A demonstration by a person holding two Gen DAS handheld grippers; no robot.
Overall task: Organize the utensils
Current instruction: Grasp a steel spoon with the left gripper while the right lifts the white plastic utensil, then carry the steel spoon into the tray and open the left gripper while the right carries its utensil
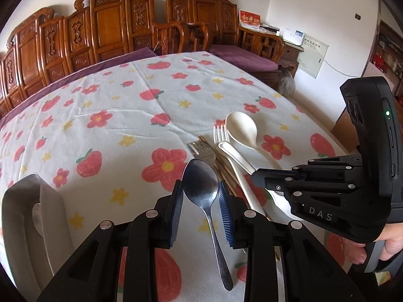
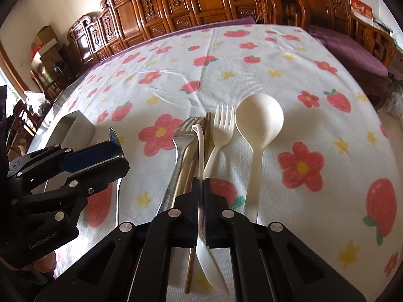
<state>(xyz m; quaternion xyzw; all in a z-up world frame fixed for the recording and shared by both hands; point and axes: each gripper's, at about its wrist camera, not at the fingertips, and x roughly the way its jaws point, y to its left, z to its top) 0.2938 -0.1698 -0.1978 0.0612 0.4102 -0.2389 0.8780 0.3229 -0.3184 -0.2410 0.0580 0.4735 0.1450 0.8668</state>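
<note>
The right gripper (image 2: 200,186) has its fingers closed on the white plastic knife (image 2: 200,151), which lies over the chopsticks (image 2: 191,166) and beside the metal fork (image 2: 181,136). The left gripper (image 1: 200,196) has its fingers partly apart, and the metal spoon (image 1: 201,183) sits between them, bowl forward; whether the pads press it cannot be told. Farther out on the flowered tabletop (image 2: 252,58) lie a white fork (image 2: 223,125) and a white ladle spoon (image 2: 259,120). A grey holder (image 1: 22,211) stands to the left.
</note>
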